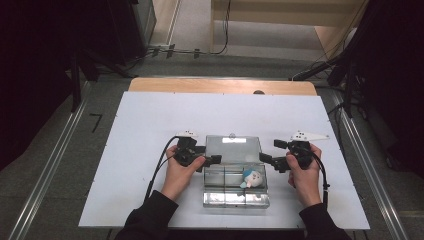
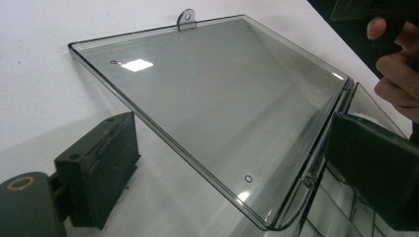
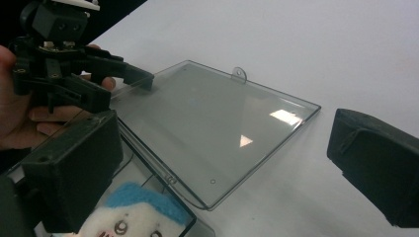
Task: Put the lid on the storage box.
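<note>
The left gripper (image 1: 209,160) sits at the left edge of a clear plastic box (image 1: 235,199). Its jaws are wide apart and they straddle the left edge of the lid (image 1: 233,150), close to the hinge. The pads do not press on it, so it holds nothing.

Just to the right of that gripper the lid lies flat on the white table (image 1: 140,125). It is flipped all the way back, away from the person. Its little tab (image 2: 186,19) points to the far side of the table. The lid's long side runs from one gripper to the other. The box runs the same way, and its open top faces up.

Inside the box, close in front of the right gripper (image 1: 270,161), lies a small plush toy (image 1: 252,178) with a blue top and a white face. Its face looks up.

The right gripper is at the right edge of the box, next to the hinge. Its jaws are wide too, with only bare table between them.

So the opening looks done. The toy is in the box. What is left, I think, is to take the toy out or to swing the lid shut.
</note>
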A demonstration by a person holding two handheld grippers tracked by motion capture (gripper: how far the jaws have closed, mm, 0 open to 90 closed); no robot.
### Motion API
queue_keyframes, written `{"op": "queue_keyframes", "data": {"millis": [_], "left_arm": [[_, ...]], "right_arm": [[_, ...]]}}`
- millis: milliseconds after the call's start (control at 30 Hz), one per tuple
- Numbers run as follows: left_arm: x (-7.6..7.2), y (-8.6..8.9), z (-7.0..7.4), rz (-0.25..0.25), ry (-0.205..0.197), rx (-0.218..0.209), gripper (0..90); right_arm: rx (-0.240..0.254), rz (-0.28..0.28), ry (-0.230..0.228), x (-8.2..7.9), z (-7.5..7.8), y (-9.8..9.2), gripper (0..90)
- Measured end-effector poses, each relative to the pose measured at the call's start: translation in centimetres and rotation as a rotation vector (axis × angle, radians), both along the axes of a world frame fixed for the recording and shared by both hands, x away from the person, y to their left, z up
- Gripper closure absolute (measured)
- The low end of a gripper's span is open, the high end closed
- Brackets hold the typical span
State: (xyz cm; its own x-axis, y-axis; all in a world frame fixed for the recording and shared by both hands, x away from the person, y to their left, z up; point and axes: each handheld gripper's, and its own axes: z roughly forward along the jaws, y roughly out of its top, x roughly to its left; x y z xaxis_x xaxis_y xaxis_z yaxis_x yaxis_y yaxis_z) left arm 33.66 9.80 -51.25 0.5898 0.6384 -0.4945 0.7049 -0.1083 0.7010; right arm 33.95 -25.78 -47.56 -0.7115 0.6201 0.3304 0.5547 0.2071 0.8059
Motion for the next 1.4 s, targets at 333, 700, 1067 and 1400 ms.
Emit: {"op": "queue_keyframes", "data": {"millis": [333,700,1067,1400], "left_arm": [[0.1,0.0,0.0,0.025,0.023,0.013,15.4],[0.1,-0.1,0.1,0.047,0.036,0.026,24.5],[0.2,-0.1,0.0,0.048,0.041,0.012,28.7],[-0.1,0.0,0.6,0.035,-0.003,-0.007,41.3]], "right_arm": [[0.008,-0.010,0.102,1.1,-1.6,1.0,5.9],[-0.013,-0.049,0.201,1.3,-2.8,2.2,18.2],[0.000,-0.059,0.262,1.5,-3.4,2.3,27.7],[0.023,-0.049,0.225,1.1,-2.9,2.1,38.8]]}}
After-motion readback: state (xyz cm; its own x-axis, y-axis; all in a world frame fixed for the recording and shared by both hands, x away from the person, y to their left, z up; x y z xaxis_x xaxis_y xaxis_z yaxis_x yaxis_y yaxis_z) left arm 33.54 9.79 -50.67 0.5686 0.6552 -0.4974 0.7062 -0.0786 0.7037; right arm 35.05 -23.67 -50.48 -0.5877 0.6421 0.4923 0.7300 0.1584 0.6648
